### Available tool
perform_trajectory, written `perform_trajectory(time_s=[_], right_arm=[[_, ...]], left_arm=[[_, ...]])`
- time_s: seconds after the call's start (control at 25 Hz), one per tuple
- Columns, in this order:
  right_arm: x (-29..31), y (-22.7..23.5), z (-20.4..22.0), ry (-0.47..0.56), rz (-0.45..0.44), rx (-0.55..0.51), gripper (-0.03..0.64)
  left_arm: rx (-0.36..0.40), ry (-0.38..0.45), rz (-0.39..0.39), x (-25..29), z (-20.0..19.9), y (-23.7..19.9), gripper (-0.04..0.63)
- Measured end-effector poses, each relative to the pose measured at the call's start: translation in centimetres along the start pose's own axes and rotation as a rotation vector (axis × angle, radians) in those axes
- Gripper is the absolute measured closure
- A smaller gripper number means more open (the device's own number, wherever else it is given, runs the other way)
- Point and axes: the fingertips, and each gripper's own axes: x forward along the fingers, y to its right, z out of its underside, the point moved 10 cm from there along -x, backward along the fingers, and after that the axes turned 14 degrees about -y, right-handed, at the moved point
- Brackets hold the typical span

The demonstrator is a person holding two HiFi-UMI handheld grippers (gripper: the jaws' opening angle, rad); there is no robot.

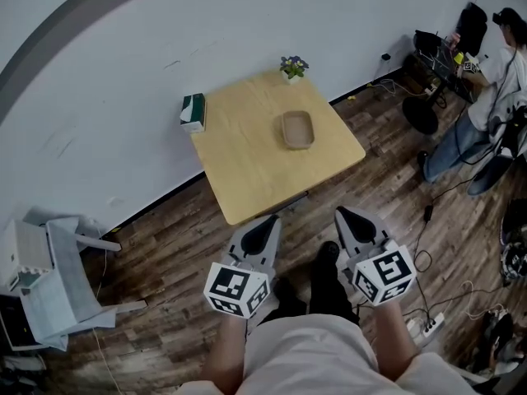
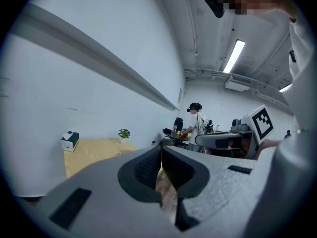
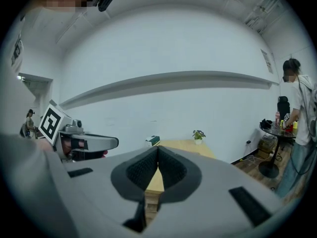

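Both grippers hang in the air over the wooden floor, short of the near corner of a light wooden table. My left gripper is shut with nothing in it; its jaws meet at the tips. My right gripper is likewise shut and empty. On the table lie a shallow tan tray, a green and white tissue box at the left corner, and a small potted plant by the wall. The box and plant also appear ahead of each gripper.
A white wall runs behind the table. A person stands at a cluttered stand at the far right. White furniture and boxes lie at the left. Cables and a power strip trail on the floor at the right.
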Motion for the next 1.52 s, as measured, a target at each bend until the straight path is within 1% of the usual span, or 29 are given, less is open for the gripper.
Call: perform_trajectory(time_s=[0.12, 0.28, 0.44, 0.48, 0.56, 0.76, 1.04, 1.28, 1.52], right_arm=[[0.9, 0.4, 0.1, -0.02, -0.018, -0.004, 0.614], [2.5, 1.2, -0.1, -0.032, -0.046, -0.008, 0.614], [3.4, 2.8, -0.9, -0.036, -0.059, -0.01, 0.611], [3.7, 3.3, -1.1, -0.037, -0.061, -0.01, 0.61], [4.3, 4.3, -1.5, -0.043, -0.067, -0.01, 0.603], [6.1, 7.0, -3.0, -0.054, -0.102, -0.016, 0.559], [8.6, 10.9, -5.0, -0.064, -0.129, -0.048, 0.502], [10.5, 14.2, -5.8, -0.077, -0.156, -0.087, 0.5], [11.5, 17.2, -5.7, -0.068, -0.192, -0.089, 0.503]], left_arm=[[-0.005, -0.021, -0.017, 0.6, 0.4, -0.2, 0.589], [-0.003, -0.027, -0.049, 1.1, 0.4, -0.9, 0.589], [0.005, -0.026, -0.082, 2.2, -0.5, -1.5, 0.588], [0.008, -0.024, -0.085, 2.6, -0.8, -1.6, 0.584], [0.015, -0.021, -0.084, 3.5, -1.5, -1.8, 0.553], [0.041, -0.002, -0.084, 5.8, -3.5, -1.9, 0.517], [0.054, 0.001, -0.128, 8.8, -6.0, -2.8, 0.502], [0.07, -0.01, -0.187, 11.8, -7.7, -3.0, 0.5], [0.055, -0.017, -0.194, 15.4, -8.4, -2.0, 0.5]])
